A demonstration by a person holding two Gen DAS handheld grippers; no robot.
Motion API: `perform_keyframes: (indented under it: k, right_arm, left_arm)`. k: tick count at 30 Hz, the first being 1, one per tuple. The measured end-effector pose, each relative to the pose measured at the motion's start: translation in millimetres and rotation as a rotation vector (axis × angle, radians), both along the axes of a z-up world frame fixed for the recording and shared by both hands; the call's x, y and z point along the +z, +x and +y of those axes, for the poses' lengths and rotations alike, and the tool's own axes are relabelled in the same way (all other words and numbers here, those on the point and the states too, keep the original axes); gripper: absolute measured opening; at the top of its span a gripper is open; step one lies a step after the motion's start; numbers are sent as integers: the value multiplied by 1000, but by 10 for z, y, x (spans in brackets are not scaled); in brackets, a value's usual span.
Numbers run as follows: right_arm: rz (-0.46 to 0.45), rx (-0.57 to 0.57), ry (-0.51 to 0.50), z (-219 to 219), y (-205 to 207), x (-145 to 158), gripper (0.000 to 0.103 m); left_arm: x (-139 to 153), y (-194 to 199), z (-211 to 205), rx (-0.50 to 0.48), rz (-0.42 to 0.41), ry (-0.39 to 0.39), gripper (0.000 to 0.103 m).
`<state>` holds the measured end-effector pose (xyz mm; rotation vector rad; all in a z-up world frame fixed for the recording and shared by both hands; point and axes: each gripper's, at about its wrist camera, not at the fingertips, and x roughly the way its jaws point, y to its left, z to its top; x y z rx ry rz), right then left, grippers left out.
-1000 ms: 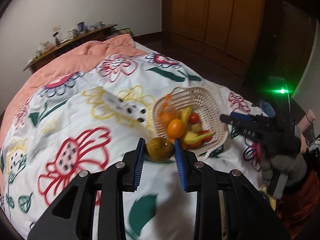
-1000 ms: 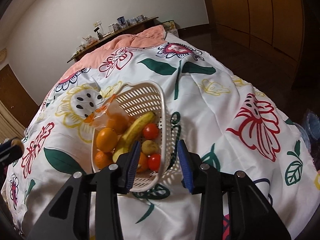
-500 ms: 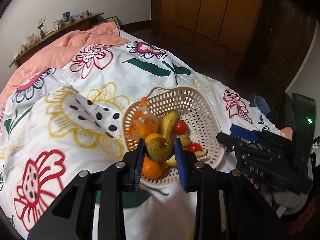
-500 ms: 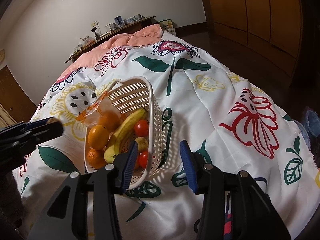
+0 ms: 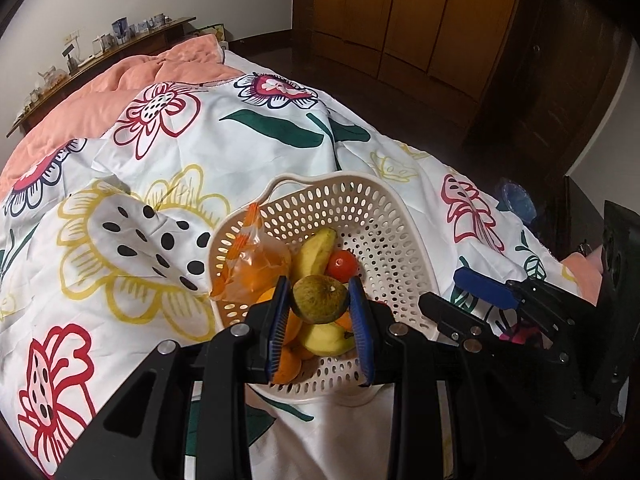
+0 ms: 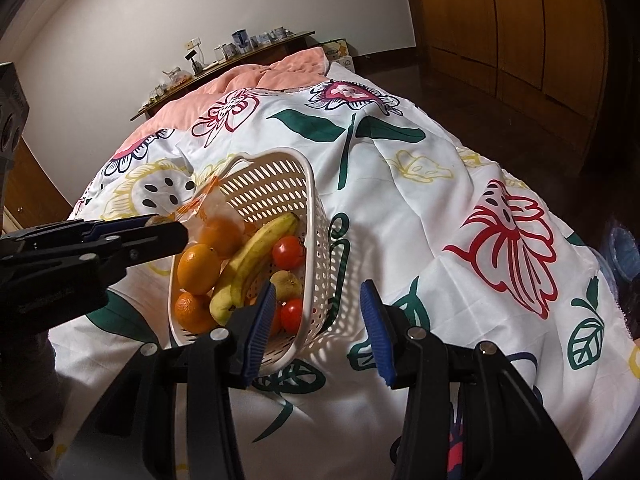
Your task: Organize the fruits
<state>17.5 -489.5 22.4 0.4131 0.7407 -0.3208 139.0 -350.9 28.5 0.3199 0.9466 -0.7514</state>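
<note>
Left gripper (image 5: 320, 312) clenched on a green-brown round fruit (image 5: 319, 299), held over the white perforated basket (image 5: 384, 216) of oranges, bananas, tomatoes. Right gripper (image 6: 316, 330) released, empty, beside the basket rim. Placing step; next I lower and release. I see no legible writing.

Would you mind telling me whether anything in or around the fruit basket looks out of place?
Only one thing: a crumpled orange plastic bag sits among the loose fruit at the left side of the basket. Otherwise nothing has spilled; the left gripper holds a green-brown fruit over the pile.
</note>
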Motion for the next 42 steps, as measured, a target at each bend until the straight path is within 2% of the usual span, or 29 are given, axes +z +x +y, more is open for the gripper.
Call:
perform_keyframes:
  k: [11,13,15,19,20,23,25,27,30,35,42]
  right_arm:
    - [2,8,-3,38,9,22,44]
    - [3,8,-3,38,14,20,44]
    - [2,8,-3,40,13,22,44]
    - [-1,9,-6,52,13,27,44]
    - [-1,9,-6,54,13,28,46]
    - [-5,9,-10,65,2,44,68]
    - [-8,10,-19,82,-2,68,69]
    - [-9,13,-19,91,-5,87,79]
    - [-9,14,-24,102,-9,106,82]
    - [0,15,-35,128,-14,119,87]
    - [23,16,-63,191,-22,144,92]
  left_arm:
    - [1,16,21,7,8,-9,31]
    - [0,26,29,14,11,-10,35]
    - [-3,43,47,32,12,-14,54]
    - [-8,81,94,62,24,-25,60]
    - [-6,87,108,68,25,-27,63]
    - [25,82,147,85,13,-36,72]
    - [48,71,178,99,1,-42,80]
    - [70,73,211,115,-7,-49,84]
    - [87,80,274,138,-7,-56,88]
    - [108,71,362,151,-14,-53,88]
    - [157,-63,474,140,-78,-9,91]
